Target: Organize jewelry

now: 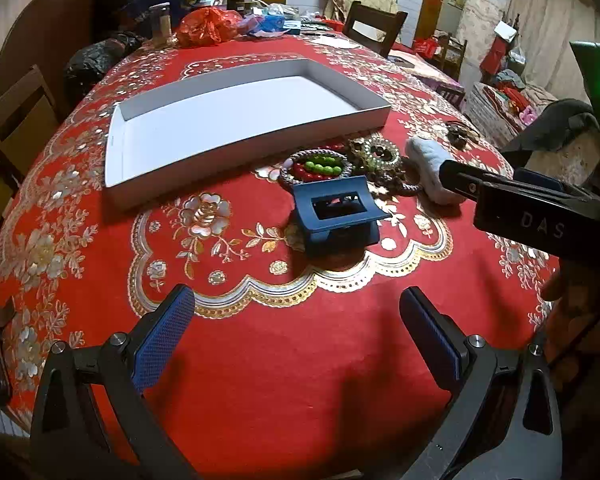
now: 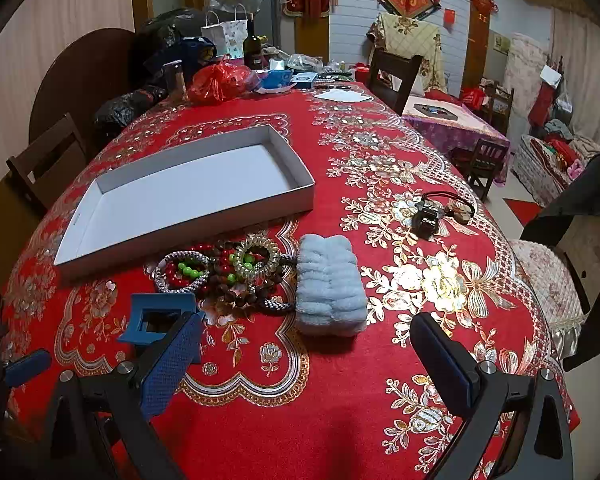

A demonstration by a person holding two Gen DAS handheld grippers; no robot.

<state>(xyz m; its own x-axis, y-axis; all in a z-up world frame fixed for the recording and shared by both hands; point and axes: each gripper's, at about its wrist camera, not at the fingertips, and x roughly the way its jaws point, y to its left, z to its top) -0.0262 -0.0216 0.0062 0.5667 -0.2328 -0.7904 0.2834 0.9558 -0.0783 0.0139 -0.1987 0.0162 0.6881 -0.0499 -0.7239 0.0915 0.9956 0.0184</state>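
Item: tangled heap of red, green and brown bead bracelets [image 2: 220,276], ahead of right tool [image 2: 306,340], beside empty white cardboard tray [image 2: 76,240]. Both tools, left tool [image 1: 296,316] included, spread, empty. Risk: pinching one strand probably drags neighbours off.

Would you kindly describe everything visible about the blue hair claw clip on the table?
The blue hair claw clip is matte, plastic-looking, with a rectangular cut-out in its upper face and flared lower edges. It stands on the red floral tablecloth, just in front of the pile of bead bracelets, with the white tray beyond. Neither gripper touches it; the left gripper is open, short of it.
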